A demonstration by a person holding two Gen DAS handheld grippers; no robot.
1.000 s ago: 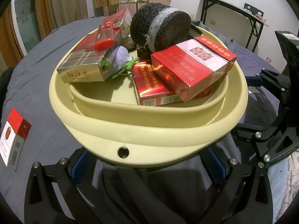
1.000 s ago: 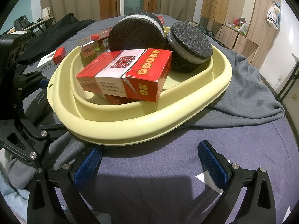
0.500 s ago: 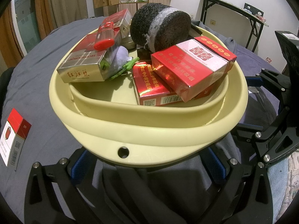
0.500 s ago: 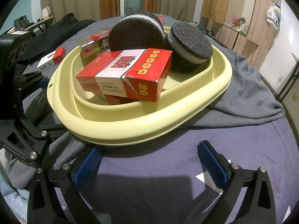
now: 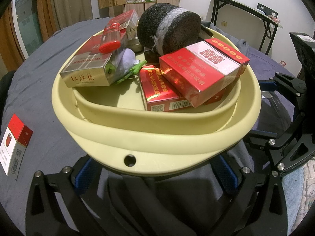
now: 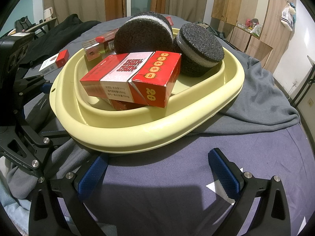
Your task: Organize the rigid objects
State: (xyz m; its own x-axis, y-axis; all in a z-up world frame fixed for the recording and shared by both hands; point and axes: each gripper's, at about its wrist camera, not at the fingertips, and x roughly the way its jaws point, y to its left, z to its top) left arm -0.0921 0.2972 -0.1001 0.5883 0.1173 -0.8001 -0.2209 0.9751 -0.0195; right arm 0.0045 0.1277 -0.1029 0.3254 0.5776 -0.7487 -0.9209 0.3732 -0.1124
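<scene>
Mostly done by my read: the yellow basin point(image 5: 157, 137) on the bench point(image 6: 196, 177) already carries red cigarette packs point(image 5: 202, 68), a silver pack point(image 5: 86, 68) at its 10 o'clock, a lighter point(image 5: 110, 39) and two black sponge discs point(image 6: 198, 49). One red-and-white pack point(image 5: 14, 147) lies loose on the cloth at my left view's 8 o'clock, well apart from the basin, so that's what's left. My left hand-held gripper point(image 5: 155, 175) and right hand-held gripper point(image 6: 157, 171) both have fingers spread and empty, near the basin rim.
</scene>
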